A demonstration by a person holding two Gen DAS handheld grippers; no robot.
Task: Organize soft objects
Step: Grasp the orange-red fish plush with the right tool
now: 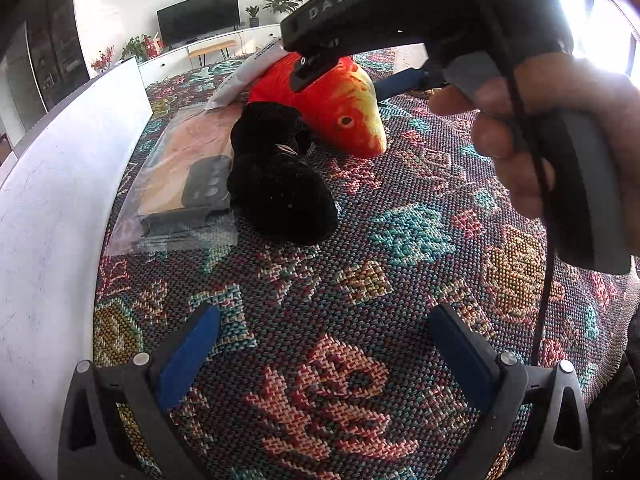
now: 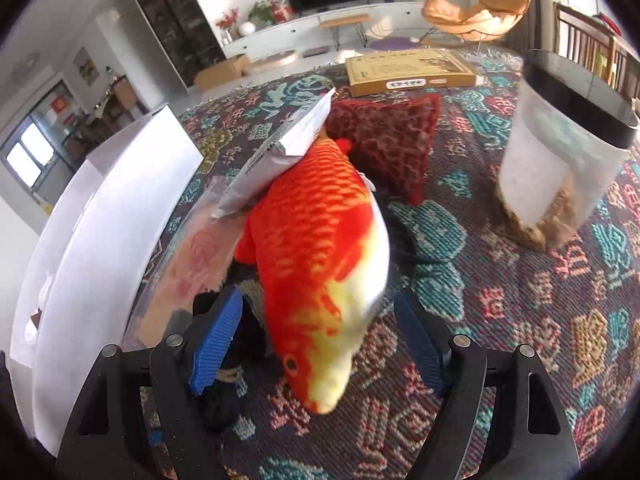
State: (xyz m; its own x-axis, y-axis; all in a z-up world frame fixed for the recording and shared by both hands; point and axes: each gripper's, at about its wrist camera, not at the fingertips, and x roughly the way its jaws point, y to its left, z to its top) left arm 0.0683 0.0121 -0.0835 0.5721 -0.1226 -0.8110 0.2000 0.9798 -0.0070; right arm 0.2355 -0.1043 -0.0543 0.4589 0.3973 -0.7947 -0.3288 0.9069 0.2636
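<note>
fish plush [image 2: 320,248] lies on patterned cloth [image 2: 520,320], head btwn right gripper [image 2: 320,344] pads, jaws apart, not pressing. black plush [image 1: 276,184] just beside it. left gripper [image 1: 320,356] open, empty, over cloth.

plush fish [image 2: 320,248], rough woven cloth [image 1: 360,280]
</note>
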